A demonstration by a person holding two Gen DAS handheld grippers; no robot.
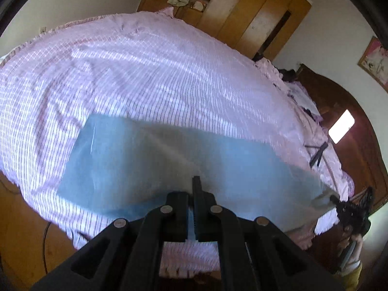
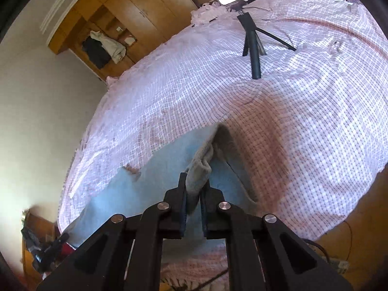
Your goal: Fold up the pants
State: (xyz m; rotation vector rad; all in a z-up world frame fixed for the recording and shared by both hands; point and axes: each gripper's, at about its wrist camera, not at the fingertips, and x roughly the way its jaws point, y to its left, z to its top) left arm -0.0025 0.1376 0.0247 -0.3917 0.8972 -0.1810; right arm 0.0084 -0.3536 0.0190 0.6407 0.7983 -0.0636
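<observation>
The light blue pants (image 1: pixel 150 160) lie spread on the bed (image 1: pixel 145 72), which is covered in a pink-and-white checked sheet, and everything else is placed from that bed. They sit near the bed's front edge, stretched as a long flat band across it.

In the left wrist view, the left gripper (image 1: pixel 194 194) hovers over the near long edge of the pants, at the bed's front side. Its jaws are drawn nearly together with a thin strip of blue cloth showing in the narrow gap between them; it appears clenched on that edge of the pants, though motion blur makes the hold hard to confirm.

In the right wrist view, the right gripper (image 2: pixel 195 186) is clamped on the pants (image 2: pixel 155 181): a bunched grey-white fold of the fabric rises between its two fingers (image 2: pixel 181 186), lifted off the bed while the rest of the garment trails down and away along the sheet. This gripper also shows in the left wrist view, at the far end of the blue band near the bed's edge.

Farther up the bed from the pants rests a black tripod (image 2: pixel 253 48), well apart from the cloth. Beyond the bed stands a wooden wardrobe (image 1: pixel 245 17).
</observation>
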